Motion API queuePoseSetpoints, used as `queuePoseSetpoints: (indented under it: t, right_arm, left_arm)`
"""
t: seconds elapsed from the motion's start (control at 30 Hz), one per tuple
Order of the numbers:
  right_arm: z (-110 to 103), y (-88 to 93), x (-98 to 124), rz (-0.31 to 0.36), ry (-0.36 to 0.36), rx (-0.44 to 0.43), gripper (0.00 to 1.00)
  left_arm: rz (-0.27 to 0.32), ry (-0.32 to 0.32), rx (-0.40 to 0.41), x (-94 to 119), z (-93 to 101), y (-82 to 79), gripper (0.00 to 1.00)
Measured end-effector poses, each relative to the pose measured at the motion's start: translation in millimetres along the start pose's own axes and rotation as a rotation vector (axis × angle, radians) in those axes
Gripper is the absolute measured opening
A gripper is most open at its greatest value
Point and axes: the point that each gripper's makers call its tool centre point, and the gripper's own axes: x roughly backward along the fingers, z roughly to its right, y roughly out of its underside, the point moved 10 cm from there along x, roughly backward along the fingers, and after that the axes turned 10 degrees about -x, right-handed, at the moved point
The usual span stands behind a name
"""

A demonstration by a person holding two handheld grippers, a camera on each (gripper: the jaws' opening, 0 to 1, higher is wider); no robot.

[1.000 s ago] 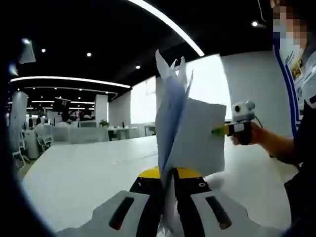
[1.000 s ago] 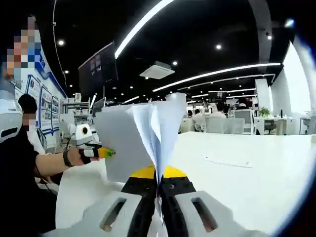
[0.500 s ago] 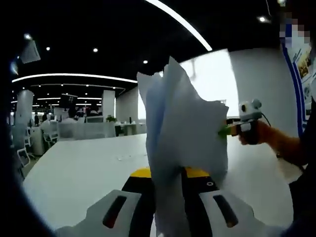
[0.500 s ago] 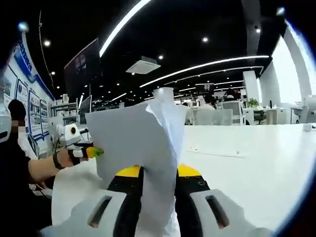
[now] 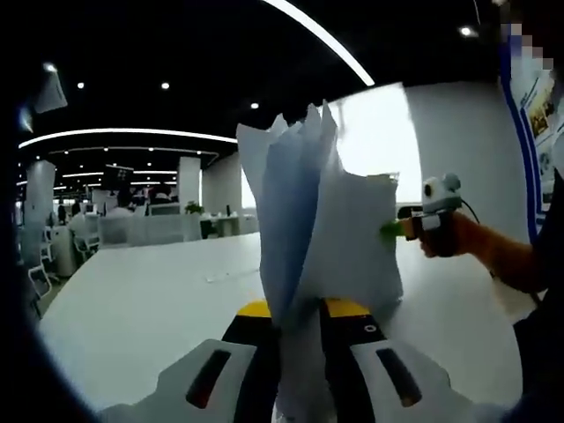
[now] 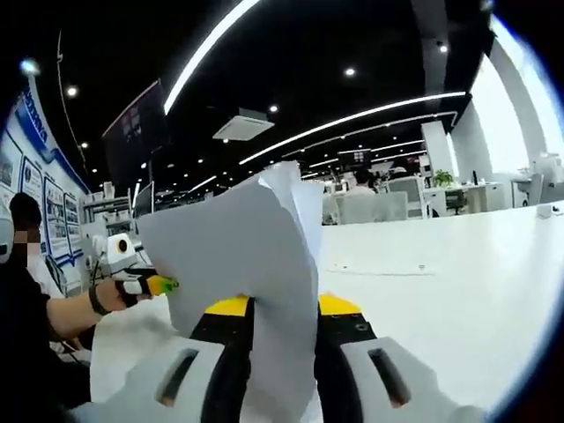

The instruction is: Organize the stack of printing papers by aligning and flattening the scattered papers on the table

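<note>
A stack of white printing papers (image 5: pixel 308 229) stands upright above the white table (image 5: pixel 141 308), held at both ends. My left gripper (image 5: pixel 300 370) is shut on one end, the sheets fanning apart above its jaws. In the right gripper view the same papers (image 6: pixel 247 264) rise between the jaws of my right gripper (image 6: pixel 282 370), which is shut on the other end. In the left gripper view the right gripper (image 5: pixel 414 227) reaches in from the right, held by a person's hand. In the right gripper view the left gripper (image 6: pixel 145 284) comes in from the left.
The long white table (image 6: pixel 458 282) stretches away with a flat sheet (image 6: pixel 379 267) lying on it farther off. Office chairs and desks (image 5: pixel 132 229) stand beyond the far edge. The person's arm (image 6: pixel 53 317) and dark sleeve are at the left in the right gripper view.
Both views have tilted a little. The sheets have fanned apart again at the top in the left gripper view. Both grippers keep their hold on the papers.
</note>
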Motion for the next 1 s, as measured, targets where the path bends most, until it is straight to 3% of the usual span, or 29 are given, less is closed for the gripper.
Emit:
queuePoseSetpoints:
  t: [0.17, 0.3, 0.43, 0.6, 0.8, 1.0]
  right_arm:
    - [8.2, 9.8, 0.9, -0.031, -0.014, 0.003, 0.19]
    - [8.8, 11.3, 3.7, -0.03, -0.024, -0.018, 0.13]
    - [3.1, 8.0, 7.4, -0.04, -0.066, -0.057, 0.01]
    - [-1.9, 5.1, 11.5, -0.06, -0.071, -0.079, 0.0]
    - [-7.9, -4.7, 27.0, -0.141, -0.083, -0.269, 0.0]
    - [-12.2, -10.2, 42.3, -0.219, -0.087, -0.343, 0.0]
  left_arm:
    - [0.0, -0.001, 0.015, -1.5, -1.3, 1.5, 0.18]
    - [-0.002, 0.014, 0.016, -2.6, 1.2, 2.3, 0.12]
    - [0.0, 0.033, 0.024, -4.6, 4.4, 0.3, 0.07]
    - [-0.004, 0.053, 0.056, -7.4, 6.8, -3.1, 0.06]
    - [-0.016, 0.108, 0.166, -5.6, 12.1, -11.6, 0.06]
    - [-0.035, 0.214, 0.347, -2.5, 19.3, -25.4, 0.06]
